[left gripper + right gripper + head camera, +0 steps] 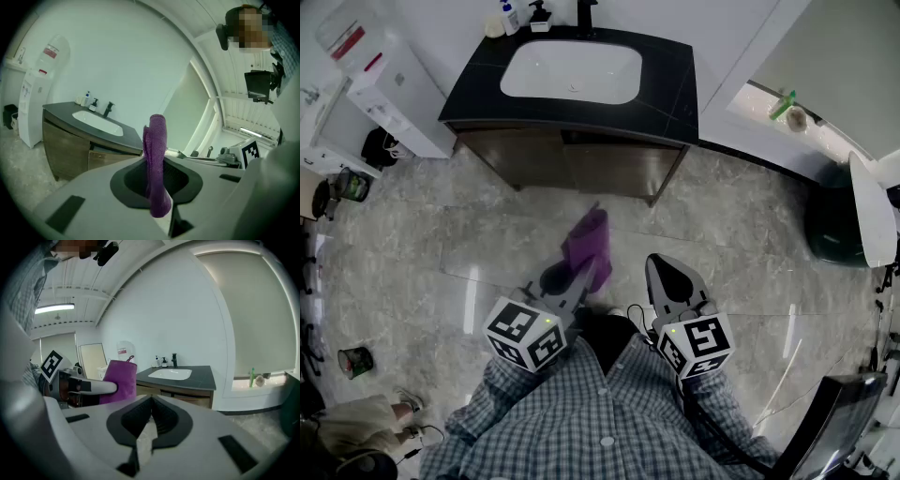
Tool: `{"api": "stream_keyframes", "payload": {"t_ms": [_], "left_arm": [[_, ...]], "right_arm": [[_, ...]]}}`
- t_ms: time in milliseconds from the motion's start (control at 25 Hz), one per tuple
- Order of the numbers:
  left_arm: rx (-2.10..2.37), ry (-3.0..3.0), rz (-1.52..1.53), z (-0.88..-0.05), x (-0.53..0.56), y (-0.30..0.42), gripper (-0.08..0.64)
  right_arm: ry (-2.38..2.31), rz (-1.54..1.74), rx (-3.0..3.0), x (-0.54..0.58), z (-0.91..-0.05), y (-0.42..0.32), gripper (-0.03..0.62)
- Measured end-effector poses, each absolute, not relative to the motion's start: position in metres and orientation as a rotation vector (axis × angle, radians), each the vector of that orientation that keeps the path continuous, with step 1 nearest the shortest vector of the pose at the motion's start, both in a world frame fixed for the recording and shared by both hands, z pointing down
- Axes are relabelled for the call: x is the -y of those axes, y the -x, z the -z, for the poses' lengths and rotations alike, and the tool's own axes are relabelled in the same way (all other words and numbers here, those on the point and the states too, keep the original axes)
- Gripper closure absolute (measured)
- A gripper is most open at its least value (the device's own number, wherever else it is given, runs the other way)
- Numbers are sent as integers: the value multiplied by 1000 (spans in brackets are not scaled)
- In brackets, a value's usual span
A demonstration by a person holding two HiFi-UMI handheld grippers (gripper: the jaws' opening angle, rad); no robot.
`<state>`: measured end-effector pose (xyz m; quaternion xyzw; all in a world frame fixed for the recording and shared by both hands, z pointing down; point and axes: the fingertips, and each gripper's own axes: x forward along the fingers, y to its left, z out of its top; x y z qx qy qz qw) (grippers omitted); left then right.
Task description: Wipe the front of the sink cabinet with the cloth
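A purple cloth point(586, 246) is clamped in my left gripper point(574, 277) and sticks up from its jaws, as the left gripper view shows with the cloth point(156, 164) standing upright between them. The sink cabinet point(572, 161) with brown wooden fronts, a black top and a white basin stands a step ahead across the floor. It also shows in the left gripper view as the cabinet point(70, 152) at left. My right gripper point(672, 279) is held beside the left one, shut with nothing in it. In the right gripper view the cloth point(119, 380) is at left, the cabinet point(180, 387) beyond.
A white appliance point(389, 89) stands left of the cabinet, with bags point(380, 148) on the floor by it. Bottles and a black tap point(586, 14) line the counter's back. A dark green bin point(836, 225) and a white wall ledge point(787, 108) are at right. Marble floor lies between.
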<state>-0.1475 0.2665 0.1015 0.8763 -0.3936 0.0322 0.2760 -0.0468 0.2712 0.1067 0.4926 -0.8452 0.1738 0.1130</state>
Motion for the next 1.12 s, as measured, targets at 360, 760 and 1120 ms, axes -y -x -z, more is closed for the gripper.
{"api": "stream_keyframes", "payload": {"t_ms": [360,760,1120], "left_arm": [[1136,-2340,-83,-102,-258,146,506],[1262,-2272,-27,-108,-253,143,506],[1314,-2202,35,-131,-216,158,506]], "right_arm": [[-1437,-517,2481,-272,-111,26,575],[-1381,-565,2487,-279,-133,2,575],[-1391,-617,2405,-271,-159,-11,575]]}}
